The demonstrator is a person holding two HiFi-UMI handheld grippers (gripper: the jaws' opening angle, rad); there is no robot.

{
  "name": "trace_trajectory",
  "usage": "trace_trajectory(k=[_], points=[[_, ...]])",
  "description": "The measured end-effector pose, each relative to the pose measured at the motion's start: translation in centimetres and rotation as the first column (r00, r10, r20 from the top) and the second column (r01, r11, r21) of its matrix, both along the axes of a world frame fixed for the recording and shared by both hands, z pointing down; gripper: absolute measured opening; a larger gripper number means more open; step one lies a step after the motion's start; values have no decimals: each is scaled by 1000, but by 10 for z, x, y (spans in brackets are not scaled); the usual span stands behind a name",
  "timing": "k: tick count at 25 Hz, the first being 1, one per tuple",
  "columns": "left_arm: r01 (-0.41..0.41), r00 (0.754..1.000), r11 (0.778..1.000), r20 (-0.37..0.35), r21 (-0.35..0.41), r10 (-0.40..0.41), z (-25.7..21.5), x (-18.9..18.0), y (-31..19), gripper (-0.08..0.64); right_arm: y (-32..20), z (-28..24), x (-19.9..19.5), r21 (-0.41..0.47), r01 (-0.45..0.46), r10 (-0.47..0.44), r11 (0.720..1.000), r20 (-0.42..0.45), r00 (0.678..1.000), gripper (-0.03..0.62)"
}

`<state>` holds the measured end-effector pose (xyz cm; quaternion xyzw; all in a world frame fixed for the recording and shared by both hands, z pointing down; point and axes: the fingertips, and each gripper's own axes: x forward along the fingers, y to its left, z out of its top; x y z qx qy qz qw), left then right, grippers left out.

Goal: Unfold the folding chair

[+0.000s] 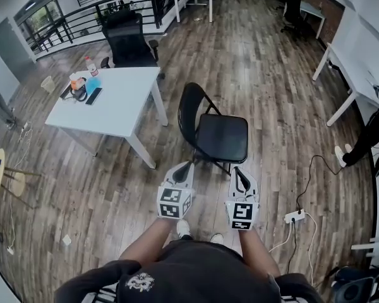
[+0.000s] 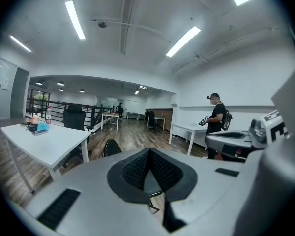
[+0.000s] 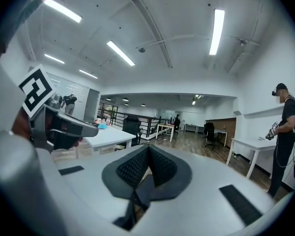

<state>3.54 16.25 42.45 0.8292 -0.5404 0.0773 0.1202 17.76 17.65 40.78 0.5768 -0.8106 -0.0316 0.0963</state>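
The black folding chair point(image 1: 215, 131) stands opened out on the wood floor, its seat flat and its rounded backrest up on the left. Both grippers hover just in front of the seat's near edge, apart from it. My left gripper point(image 1: 189, 165) is shut with nothing in it. My right gripper point(image 1: 238, 170) is shut and empty as well. In the left gripper view the closed jaws point(image 2: 148, 151) point past the chair's backrest point(image 2: 111, 146). In the right gripper view the closed jaws point(image 3: 148, 149) hide most of the chair, and a dark part of it shows below them.
A white table point(image 1: 123, 100) with a bottle and small items stands left of the chair, a black office chair point(image 1: 126, 40) behind it. White desks point(image 1: 347, 62) line the right wall, where a person point(image 1: 372, 131) stands. A power strip point(image 1: 295, 216) and cable lie on the floor at right.
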Motion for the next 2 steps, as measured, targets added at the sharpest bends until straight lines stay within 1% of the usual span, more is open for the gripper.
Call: trace_trajectory(k=[2], points=[[3,1000,1000,2,-6,-3,4,-5,-5,5,-6,4,-8,-7,10,-10,1000,1,1000,14]])
